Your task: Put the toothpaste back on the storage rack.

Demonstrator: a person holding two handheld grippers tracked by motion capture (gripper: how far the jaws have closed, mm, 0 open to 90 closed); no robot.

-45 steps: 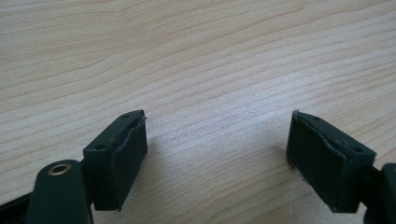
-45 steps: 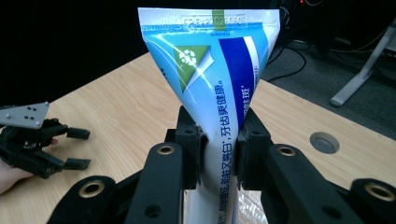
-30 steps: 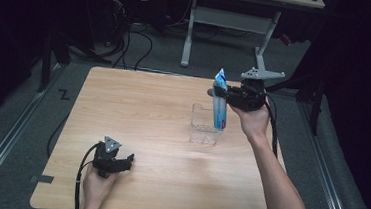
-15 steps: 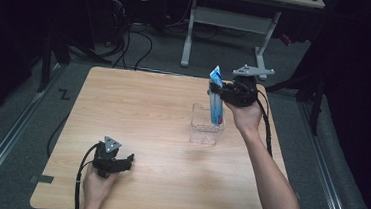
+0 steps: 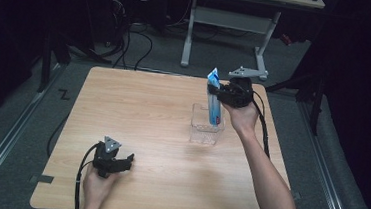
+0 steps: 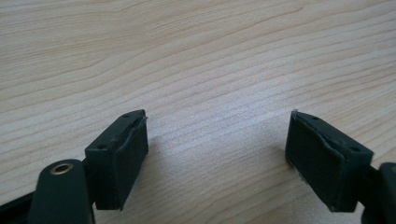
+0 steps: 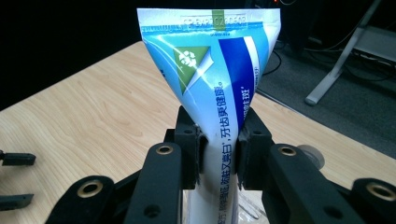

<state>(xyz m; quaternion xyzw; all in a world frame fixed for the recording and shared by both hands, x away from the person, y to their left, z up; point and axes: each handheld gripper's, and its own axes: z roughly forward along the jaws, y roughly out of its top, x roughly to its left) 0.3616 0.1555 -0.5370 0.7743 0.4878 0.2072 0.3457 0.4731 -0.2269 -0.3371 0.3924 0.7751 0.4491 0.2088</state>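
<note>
A blue and white toothpaste tube [image 5: 214,101] stands upright with its crimped end up and its lower end down inside a clear plastic box [image 5: 205,128] at the table's right middle. My right gripper [image 5: 217,91] is shut on the tube's upper part. In the right gripper view the black pads [image 7: 190,148] squeeze the tube [image 7: 219,88] from both sides below its flared end. My left gripper [image 5: 128,160] rests on the table near the front left, held by a hand. Its jaws stand wide open over bare wood, as the left gripper view [image 6: 217,151] shows.
The wooden table [image 5: 138,106] is bare around the box and the left hand. A white-legged desk frame [image 5: 230,23] and cables lie on the floor behind the table. The table's far edge runs just behind the right gripper.
The right gripper has carried the tube down and slightly left, so the tube's lower end sits deeper in the clear box. The left gripper has stayed where it was.
</note>
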